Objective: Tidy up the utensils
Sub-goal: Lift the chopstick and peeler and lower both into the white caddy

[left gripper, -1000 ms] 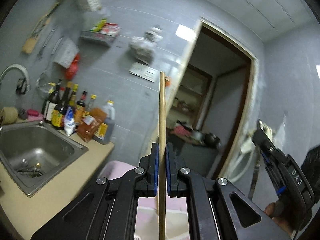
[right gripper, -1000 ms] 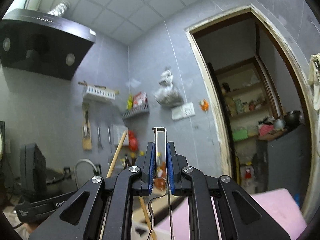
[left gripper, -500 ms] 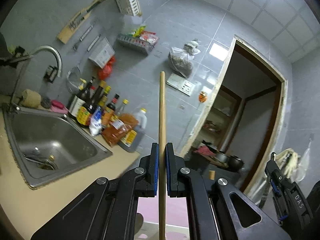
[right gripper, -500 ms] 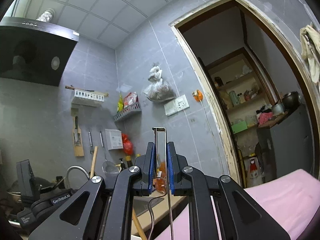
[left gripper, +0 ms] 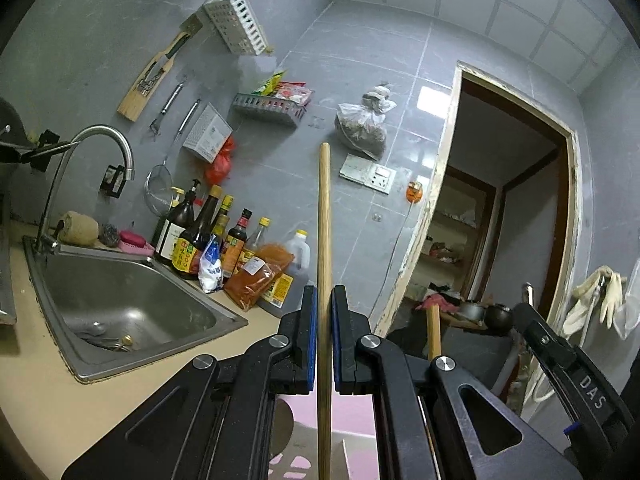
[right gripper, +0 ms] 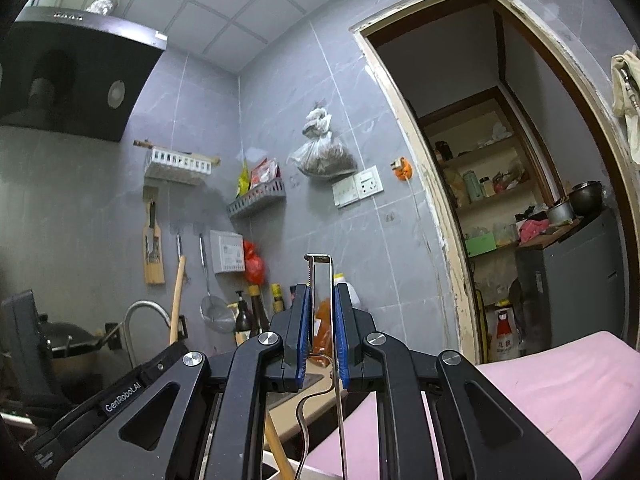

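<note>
**A:** Any readable writing? I can make out "GenRobot.AI" in white on the black body of the left gripper point(right gripper: 120, 396) as seen from the right wrist camera, and "DAS" on the side of the right gripper point(left gripper: 592, 392) from the left one.

**B:** Same here. The bottles point(left gripper: 208, 236) by the sink have red and yellow labels, but the print is too small for me to read.

**A:** So what's each one holding?

**B:** The left gripper point(left gripper: 324, 332) has its blue-padded jaws clamped on a wooden stick point(left gripper: 323, 240). It's round, pale tan, smooth, and stands straight up with its blunt top in front of the grey wall tiles. The lower end runs down past the jaws over something pink.

**A:** And the right gripper point(right gripper: 321, 332) is squeezed onto a metal utensil point(right gripper: 320, 276). It's thin and shiny, with a squared-off loop at the top and a toothed edge on one side. Might be a peeler, hard to say from this angle. A wavy wire part curls below the jaws.

**B:** Both are held up in the air, well above the beige counter point(left gripper: 40, 400). The steel sink point(left gripper: 120, 296) sits off to the left, with a curved chrome tap point(left gripper: 100, 140) over it.

**A:** There's a slotted white plastic rack point(right gripper: 176, 164) on the wall, too.
</note>
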Demonstrator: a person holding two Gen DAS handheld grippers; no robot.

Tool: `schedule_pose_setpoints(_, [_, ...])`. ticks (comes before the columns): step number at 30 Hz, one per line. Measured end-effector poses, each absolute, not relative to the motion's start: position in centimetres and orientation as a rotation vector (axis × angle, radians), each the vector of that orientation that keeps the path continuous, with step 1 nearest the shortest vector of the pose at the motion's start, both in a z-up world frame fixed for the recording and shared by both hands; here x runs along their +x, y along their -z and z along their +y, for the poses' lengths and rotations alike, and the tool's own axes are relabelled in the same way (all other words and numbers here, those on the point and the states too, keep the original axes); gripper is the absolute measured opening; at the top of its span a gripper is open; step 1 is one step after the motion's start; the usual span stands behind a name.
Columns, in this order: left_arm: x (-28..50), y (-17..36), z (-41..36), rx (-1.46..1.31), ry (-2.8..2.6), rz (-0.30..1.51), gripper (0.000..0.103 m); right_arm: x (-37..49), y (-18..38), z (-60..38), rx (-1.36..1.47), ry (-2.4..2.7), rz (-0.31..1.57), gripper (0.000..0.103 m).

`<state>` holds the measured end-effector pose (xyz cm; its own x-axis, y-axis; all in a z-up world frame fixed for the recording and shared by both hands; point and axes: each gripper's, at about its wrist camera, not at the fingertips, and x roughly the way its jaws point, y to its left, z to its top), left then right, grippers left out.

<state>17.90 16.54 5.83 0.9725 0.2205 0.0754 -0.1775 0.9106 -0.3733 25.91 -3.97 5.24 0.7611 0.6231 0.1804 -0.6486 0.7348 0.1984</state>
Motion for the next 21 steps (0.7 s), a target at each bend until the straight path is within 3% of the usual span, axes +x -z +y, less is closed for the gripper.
schedule_pose_setpoints(21, [17.6,-3.8,14.7,-0.288,-0.15,0.022,0.005,25.2,-3.0,-2.3,0.147,-0.758,0.013,0.011])
